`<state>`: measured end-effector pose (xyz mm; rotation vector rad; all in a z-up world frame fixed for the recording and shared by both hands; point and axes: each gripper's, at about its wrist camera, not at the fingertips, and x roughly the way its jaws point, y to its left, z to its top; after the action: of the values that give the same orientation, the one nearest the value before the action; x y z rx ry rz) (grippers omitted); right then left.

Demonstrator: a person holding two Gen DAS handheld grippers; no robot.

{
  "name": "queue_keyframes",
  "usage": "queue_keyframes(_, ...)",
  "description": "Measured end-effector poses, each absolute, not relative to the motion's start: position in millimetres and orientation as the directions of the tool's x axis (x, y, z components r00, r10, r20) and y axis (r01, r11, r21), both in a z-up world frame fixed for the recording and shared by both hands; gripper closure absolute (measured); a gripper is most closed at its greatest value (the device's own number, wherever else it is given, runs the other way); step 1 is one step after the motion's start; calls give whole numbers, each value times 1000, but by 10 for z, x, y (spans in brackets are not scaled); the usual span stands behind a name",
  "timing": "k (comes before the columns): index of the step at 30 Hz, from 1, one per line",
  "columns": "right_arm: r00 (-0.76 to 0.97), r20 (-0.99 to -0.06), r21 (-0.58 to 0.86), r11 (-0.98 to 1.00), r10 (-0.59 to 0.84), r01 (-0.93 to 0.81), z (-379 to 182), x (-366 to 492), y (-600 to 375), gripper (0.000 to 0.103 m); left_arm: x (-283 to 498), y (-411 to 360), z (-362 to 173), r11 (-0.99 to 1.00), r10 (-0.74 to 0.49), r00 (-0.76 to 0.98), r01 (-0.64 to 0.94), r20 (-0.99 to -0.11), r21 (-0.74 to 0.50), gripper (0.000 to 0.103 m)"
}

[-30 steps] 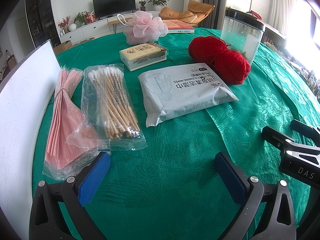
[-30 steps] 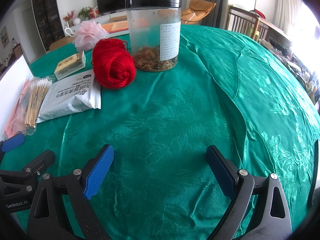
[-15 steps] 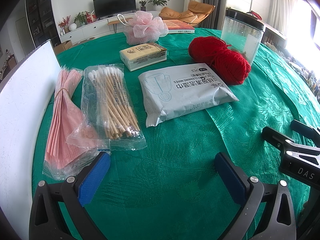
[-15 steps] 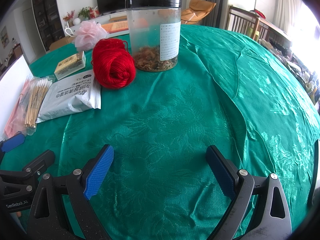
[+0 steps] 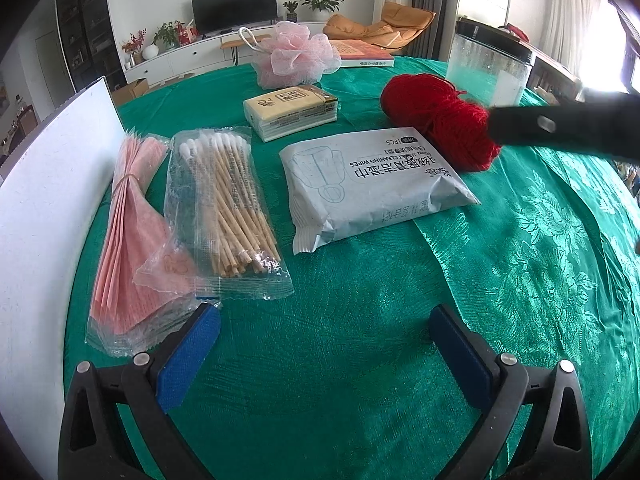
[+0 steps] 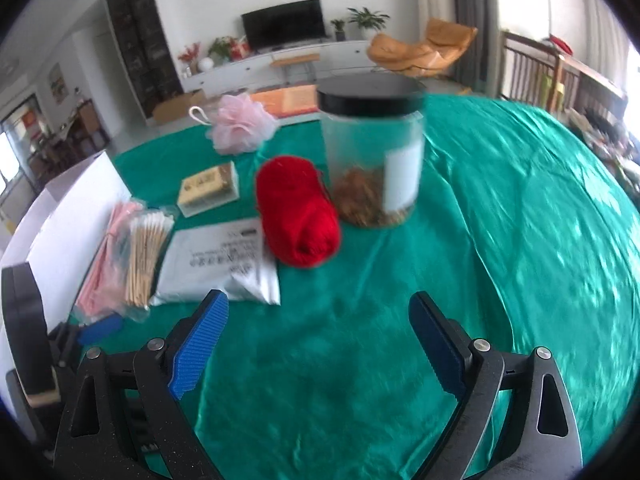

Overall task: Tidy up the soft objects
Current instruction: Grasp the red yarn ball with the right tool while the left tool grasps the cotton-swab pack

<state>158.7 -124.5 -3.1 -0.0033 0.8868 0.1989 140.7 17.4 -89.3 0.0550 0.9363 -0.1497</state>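
Hovering both grippers over the soft stuff on the green table point(image 5: 360, 360), nothing grabbed.

Our left gripper point(image 5: 324, 344) has its jaws spread wide and empty, low over the cloth just in front of the cotton swab bag point(image 5: 224, 204) and the pink napkin pack point(image 5: 128, 236), which overlap each other beside a white box point(image 5: 48, 208). Our right gripper point(image 6: 316, 336) is wide open and empty too, sitting near the cleaning wipes pack point(image 6: 216, 260). The red yarn ball point(image 6: 298, 210) lies between the wipes and the clear jar point(image 6: 374, 152), touching both as far as we can tell. Behind them sit the tissue pack point(image 5: 290, 110) and the pink bath pouf point(image 5: 296, 56). The right view is blurry.
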Motion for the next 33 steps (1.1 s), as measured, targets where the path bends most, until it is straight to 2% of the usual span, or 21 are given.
queue_keyframes(4, 557, -825, -24, 979, 95, -202, -137, 2149, -911, 14, 1343, 177, -889, 989, -97, 574, 144, -813, -16, 0)
queue_keyframes(7, 535, -840, -18, 980, 93, -198, -285, 2316, -846, 16, 1161, 203, -886, 974, -144, 547, 227, -825, -19, 0)
queue_keyframes(8, 527, -846, -20, 981, 87, -195, -330, 2322, -858, 30, 1094, 216, -884, 968, -155, 540, 251, -827, -18, 0)
queue_keyframes(9, 523, -850, -37, 981, 68, -188, -359, 2307, -886, 58, 1027, 233, -884, 964, -161, 535, 264, -830, -18, 0)
queue_keyframes(15, 570, -804, 96, 983, 169, -157, -235, 1660, -1375, 58, 774, 354, -850, 971, -146, 480, 239, -865, -31, 0)
queue_keyframes(18, 613, -771, 146, 985, 172, -93, -199, 1120, -1704, 58, 829, 556, -640, 967, -244, 501, 195, -830, -166, 0)
queue_keyframes(22, 648, -744, 198, 980, 161, -15, -298, 584, -1997, 58, 1340, 866, -227, 948, -293, 598, 79, -746, -309, 0)
queue_keyframes(25, 664, -728, 237, 972, 171, 9, -339, 413, -2084, 58, 1946, 902, -232, 942, -287, 572, 20, -769, -336, 0)
queue_keyframes(26, 666, -725, 244, 970, 175, 11, -335, 402, -2103, 58, 2119, 871, -301, 948, -275, 545, 16, -792, -318, 5)
queue_keyframes(27, 669, -721, 253, 967, 179, 13, -334, 407, -2101, 58, 2249, 841, -381, 958, -252, 519, 11, -817, -288, 16)
queue_keyframes(29, 678, -714, 258, 966, 178, 18, -299, 380, -2139, 58, 2424, 782, -563, 976, -191, 472, 2, -860, -216, 26)
queue_keyframes(31, 684, -710, 254, 967, 168, 25, -297, 362, -2196, 58, 2517, 787, -719, 982, -159, 454, -19, -877, -188, 25)
queue_keyframes(33, 686, -711, 243, 969, 153, 36, -318, 360, -2235, 58, 2543, 859, -743, 969, -187, 477, -55, -859, -242, 25)
